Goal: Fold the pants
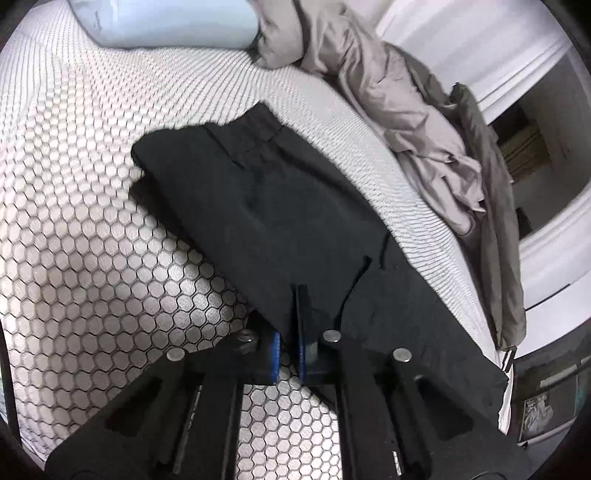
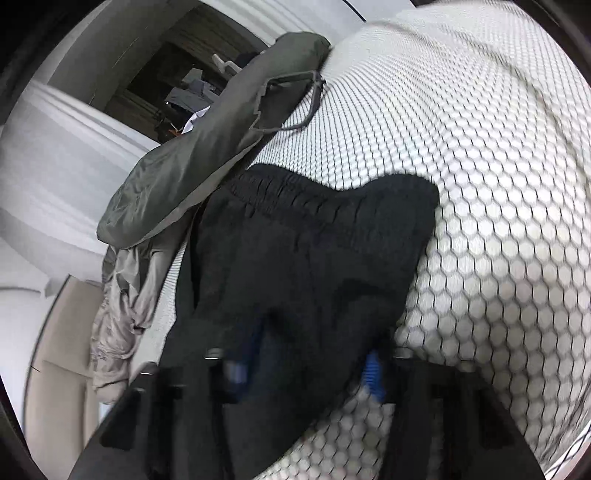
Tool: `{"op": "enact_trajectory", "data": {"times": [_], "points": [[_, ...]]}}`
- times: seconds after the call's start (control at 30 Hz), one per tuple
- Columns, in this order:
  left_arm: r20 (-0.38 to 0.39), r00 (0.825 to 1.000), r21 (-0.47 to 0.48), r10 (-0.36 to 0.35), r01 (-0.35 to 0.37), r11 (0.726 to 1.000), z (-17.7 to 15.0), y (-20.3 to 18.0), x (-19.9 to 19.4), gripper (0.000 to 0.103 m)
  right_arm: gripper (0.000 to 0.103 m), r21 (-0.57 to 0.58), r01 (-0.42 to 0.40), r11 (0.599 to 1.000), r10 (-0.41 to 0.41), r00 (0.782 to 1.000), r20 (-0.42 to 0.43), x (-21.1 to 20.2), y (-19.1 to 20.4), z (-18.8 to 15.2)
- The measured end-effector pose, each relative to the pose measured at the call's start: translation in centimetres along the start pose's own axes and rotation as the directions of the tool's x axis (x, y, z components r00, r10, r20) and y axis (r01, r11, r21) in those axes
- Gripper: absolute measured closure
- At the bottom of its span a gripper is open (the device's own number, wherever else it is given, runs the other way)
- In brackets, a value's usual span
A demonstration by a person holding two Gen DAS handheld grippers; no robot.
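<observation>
While the black pants (image 1: 280,206) lie folded on the bed (image 1: 81,206), their long axis runs diagonally in the left wrist view, from the elastic waistband far up left toward the mattress edge at lower right. The left hand-held gripper (image 1: 293,332) tilts downward, its blue-padded fingers pressed together on a fold of the pants' near edge. The right hand-held gripper (image 2: 306,362), also angled down and blurred, has fabric bunched between its fingers; whether they pinch it I cannot tell. A crumpled grey duvet (image 1: 417,122) and a pale blue pillow (image 1: 166,22) lie beyond.
</observation>
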State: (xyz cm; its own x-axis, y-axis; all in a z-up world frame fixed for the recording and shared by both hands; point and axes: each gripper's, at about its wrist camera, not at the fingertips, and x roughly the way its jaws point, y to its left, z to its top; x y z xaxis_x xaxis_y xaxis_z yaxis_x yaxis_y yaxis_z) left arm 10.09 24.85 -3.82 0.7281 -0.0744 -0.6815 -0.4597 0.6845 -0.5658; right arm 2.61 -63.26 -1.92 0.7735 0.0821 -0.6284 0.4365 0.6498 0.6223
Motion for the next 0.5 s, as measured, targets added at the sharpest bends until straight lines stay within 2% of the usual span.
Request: {"op": "enact_trajectory", "data": {"times": [0.07,0.17,0.23,0.27,0.33,0.37,0.43,0.5], "points": [[0.018,0.999,0.017,-0.029,0.029,0.999,0.3,0.3,-1.3,0.1,0.098,0.015,-0.035,0.999,0.035,0.999,-0.016,-0.1,-0.2,0.0],[0.062,0.998,0.05,-0.012,0.009,0.999,0.7,0.8,-3.5,0.1,0.1,-0.007,-0.1,0.995,0.099,0.994,-0.038,-2.2,0.6,-0.7],[0.067,0.997,0.068,0.045,-0.049,0.996,0.9,1.3,-4.0,0.1,0.1,-0.068,-0.105,0.992,0.102,0.994,-0.05,-3.7,1.5,-1.8],[0.052,0.996,0.082,0.079,-0.083,0.993,1.0,1.6,-3.8,0.1,0.098,-0.08,-0.075,0.994,0.07,0.996,-0.063,-3.7,1.4,-2.2],[0.015,0.993,0.076,0.114,-0.115,0.99,1.0,2.3,-2.9,0.099,0.074,-0.082,-0.003,0.997,-0.008,0.992,-0.127,-2.4,0.7,-2.1],[0.008,0.992,0.082,0.124,-0.124,0.989,1.0,2.3,-2.5,0.099,0.067,-0.072,-0.008,0.997,-0.004,0.987,-0.163,-1.8,0.0,-1.9],[0.019,0.991,0.099,0.13,-0.131,0.986,1.0,2.2,-2.6,0.099,0.064,-0.036,-0.069,0.997,0.062,0.982,-0.177,-2.0,-0.5,-1.2],[0.026,0.992,0.092,0.127,-0.129,0.987,1.1,2.0,-2.5,0.099,0.048,-0.012,-0.079,0.997,0.077,0.989,-0.126,-2.8,-0.9,-0.5]]}}
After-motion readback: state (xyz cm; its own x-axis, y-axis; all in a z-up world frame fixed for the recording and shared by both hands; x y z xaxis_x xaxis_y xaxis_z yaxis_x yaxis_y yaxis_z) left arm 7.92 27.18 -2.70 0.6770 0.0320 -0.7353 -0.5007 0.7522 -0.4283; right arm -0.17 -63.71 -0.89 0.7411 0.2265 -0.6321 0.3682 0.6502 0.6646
